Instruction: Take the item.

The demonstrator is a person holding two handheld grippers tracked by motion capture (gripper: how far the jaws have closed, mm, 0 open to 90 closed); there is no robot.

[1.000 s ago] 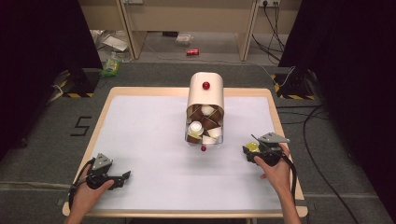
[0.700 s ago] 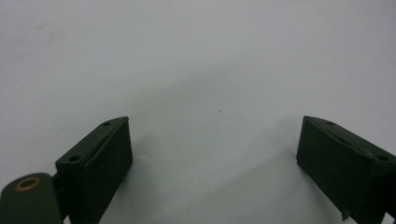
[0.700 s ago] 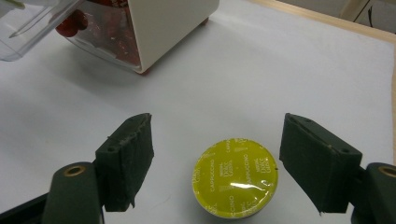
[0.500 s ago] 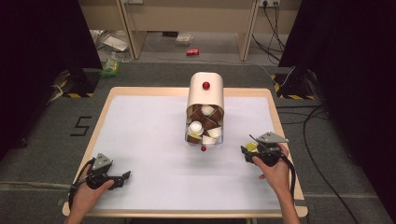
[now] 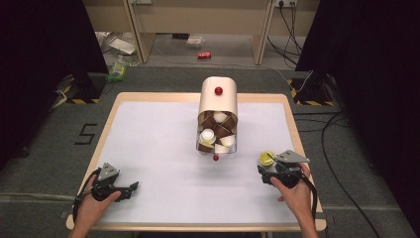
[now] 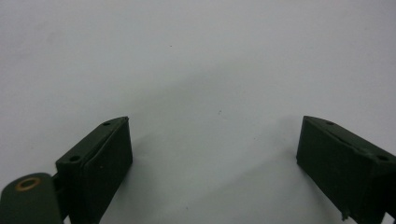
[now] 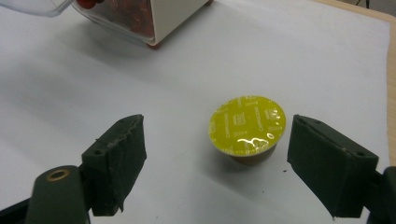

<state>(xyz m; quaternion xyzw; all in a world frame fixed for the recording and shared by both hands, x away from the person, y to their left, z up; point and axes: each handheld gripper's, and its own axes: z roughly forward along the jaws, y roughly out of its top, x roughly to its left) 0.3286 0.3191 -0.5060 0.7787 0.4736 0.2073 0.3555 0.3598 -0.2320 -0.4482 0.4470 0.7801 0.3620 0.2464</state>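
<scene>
Right gripper view: right tongs (image 7: 215,163) gape around yellow-lidded capsule (image 7: 246,126), untouched.

Open table on the left, two obstacles toward the right

The white table (image 5: 148,129) lies bare ahead of the left claw (image 5: 130,187), jaws apart. The capsule dispenser (image 5: 218,116) stands mid-table, and a yellow-lidded capsule (image 7: 246,126) sits upright between the right claw's (image 7: 217,163) spread jaws, nearer the right-hand one.
</scene>
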